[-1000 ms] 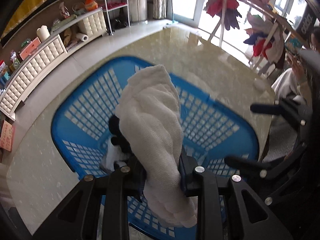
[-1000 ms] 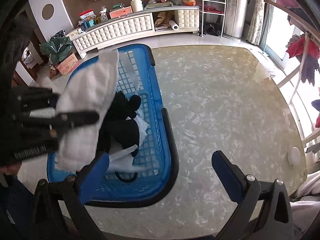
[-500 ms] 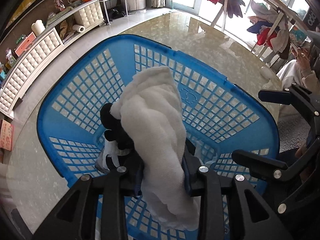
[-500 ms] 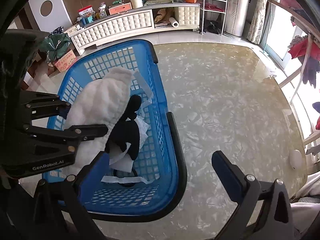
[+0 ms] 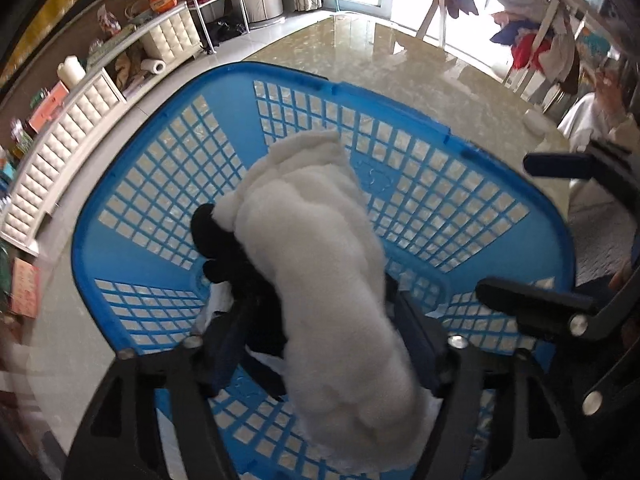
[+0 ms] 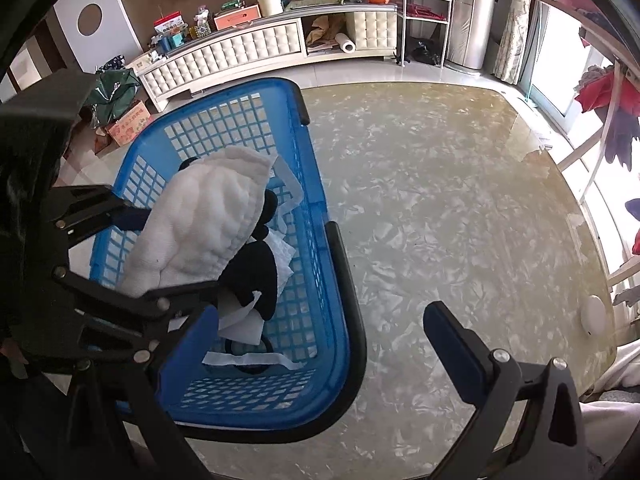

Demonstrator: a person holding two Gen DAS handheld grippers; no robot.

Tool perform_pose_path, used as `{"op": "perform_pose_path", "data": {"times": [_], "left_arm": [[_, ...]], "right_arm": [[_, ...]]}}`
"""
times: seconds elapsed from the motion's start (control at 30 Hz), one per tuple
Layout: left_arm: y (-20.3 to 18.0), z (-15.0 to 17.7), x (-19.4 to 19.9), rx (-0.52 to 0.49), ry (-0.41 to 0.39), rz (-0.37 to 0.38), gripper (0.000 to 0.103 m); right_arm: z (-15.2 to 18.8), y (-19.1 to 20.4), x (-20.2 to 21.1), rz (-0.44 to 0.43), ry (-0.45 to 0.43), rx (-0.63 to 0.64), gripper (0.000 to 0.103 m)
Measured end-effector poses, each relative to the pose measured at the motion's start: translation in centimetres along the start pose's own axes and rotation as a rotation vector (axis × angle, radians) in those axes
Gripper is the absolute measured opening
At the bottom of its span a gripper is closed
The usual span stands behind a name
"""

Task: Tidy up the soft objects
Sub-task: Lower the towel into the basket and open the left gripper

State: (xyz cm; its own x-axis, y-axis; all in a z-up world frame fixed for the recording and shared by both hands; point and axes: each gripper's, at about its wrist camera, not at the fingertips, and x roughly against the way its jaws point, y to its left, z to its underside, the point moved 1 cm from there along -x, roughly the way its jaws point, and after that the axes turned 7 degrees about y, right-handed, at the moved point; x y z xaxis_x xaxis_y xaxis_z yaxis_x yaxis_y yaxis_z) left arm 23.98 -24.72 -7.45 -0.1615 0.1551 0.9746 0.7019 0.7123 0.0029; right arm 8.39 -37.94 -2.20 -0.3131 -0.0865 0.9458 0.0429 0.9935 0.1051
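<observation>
A rolled white towel (image 5: 320,264) lies in the blue slatted basket (image 5: 280,70), on top of a black soft item (image 5: 224,248) and white papers. My left gripper (image 5: 320,344) points down into the basket. Its jaws are opening, with the towel still between them and the pads drawn off its sides. In the right wrist view the towel (image 6: 200,224) rests against the black item (image 6: 256,276) inside the basket (image 6: 316,184), with the left gripper (image 6: 160,254) around it. My right gripper (image 6: 320,344) stands open over the basket's near corner and holds nothing.
The basket stands on a glossy marbled table (image 6: 440,200) with a small white round disc (image 6: 596,314) near its right edge. A tufted white cabinet (image 6: 240,56) lines the far wall. A clothes rack (image 5: 532,28) and a seated person (image 5: 592,120) are beyond the table.
My left gripper has sunk with the towel into the basket and its jaws have spread from a tight grip to apart. The right gripper has kept still.
</observation>
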Motion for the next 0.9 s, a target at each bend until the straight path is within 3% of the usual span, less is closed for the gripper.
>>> {"op": "perform_pose_path", "data": {"times": [0.07,0.3,0.9], "left_arm": [[-0.4,0.2,-0.1,-0.021,0.005,-0.036,0.077],[-0.1,0.8,0.1,-0.025,0.011,-0.048,0.089],[0.6,4.4,6.1,0.006,-0.098,-0.086,0.092]], "right_arm": [[0.0,0.0,0.0,-0.002,-0.001,0.001,0.103],[0.2,0.0,0.2,-0.004,-0.007,-0.002,0.103],[1.2,2.6,1.9,0.004,-0.071,0.079,0.103]]}}
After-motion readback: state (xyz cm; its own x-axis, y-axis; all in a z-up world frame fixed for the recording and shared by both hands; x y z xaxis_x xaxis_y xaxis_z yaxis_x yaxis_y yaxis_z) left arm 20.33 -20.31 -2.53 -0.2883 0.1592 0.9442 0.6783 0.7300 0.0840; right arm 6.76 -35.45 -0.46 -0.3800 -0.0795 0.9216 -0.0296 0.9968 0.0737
